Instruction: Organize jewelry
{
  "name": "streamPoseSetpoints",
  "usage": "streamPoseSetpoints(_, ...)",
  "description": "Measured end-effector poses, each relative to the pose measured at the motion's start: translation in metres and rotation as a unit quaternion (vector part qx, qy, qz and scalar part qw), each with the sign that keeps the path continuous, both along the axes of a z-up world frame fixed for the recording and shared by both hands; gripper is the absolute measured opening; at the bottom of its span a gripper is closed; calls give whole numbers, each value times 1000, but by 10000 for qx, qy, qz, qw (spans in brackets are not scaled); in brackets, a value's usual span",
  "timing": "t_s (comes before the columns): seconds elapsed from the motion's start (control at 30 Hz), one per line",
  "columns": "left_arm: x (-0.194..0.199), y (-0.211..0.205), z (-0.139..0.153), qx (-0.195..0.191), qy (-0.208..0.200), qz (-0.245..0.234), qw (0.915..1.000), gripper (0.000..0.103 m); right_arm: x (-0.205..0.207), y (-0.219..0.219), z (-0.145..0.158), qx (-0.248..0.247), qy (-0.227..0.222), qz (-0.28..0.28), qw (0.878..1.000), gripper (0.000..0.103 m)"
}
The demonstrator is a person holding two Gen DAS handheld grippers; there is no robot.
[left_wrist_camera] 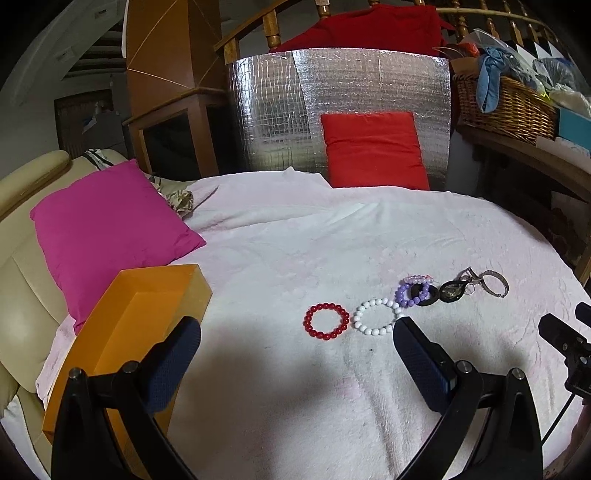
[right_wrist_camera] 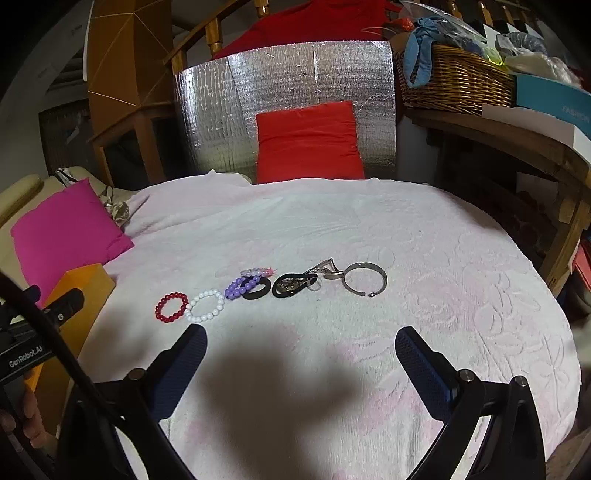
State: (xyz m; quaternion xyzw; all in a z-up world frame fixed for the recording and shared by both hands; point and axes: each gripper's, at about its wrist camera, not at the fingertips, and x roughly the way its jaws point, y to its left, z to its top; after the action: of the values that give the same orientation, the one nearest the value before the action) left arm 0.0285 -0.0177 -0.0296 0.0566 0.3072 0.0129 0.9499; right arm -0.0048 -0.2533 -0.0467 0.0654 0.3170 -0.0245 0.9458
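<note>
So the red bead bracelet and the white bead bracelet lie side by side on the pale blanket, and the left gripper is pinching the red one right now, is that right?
Not quite. The red bead bracelet and white bead bracelet do lie side by side on the blanket, but the left gripper is open and holds nothing, as the left wrist view shows.

We list a pale pink blanket [right_wrist_camera: 424,258] over the bed, a magenta cushion [left_wrist_camera: 107,225] on a cream sofa [left_wrist_camera: 22,295] at its left, and a red cushion [right_wrist_camera: 308,142] leaning on a silver foil panel [right_wrist_camera: 288,74]. Behind we note a wooden railing [left_wrist_camera: 258,26] and a wooden cabinet [left_wrist_camera: 166,74]. At right, a wicker basket [right_wrist_camera: 454,85] sits on a wooden shelf [right_wrist_camera: 498,136]. Light is dim.
</note>
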Motion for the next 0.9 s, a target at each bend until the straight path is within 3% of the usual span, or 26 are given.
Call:
streamPoseSetpoints(0.57,13,-8,-7,-82,82,-41,9999,103,32,-24,-11,257,213,-329,9989,103)
streamPoseSetpoints(0.9,51,15,-33,-496,594,1,9970,103,57,-59,-29,1002,420,-588,9923,103)
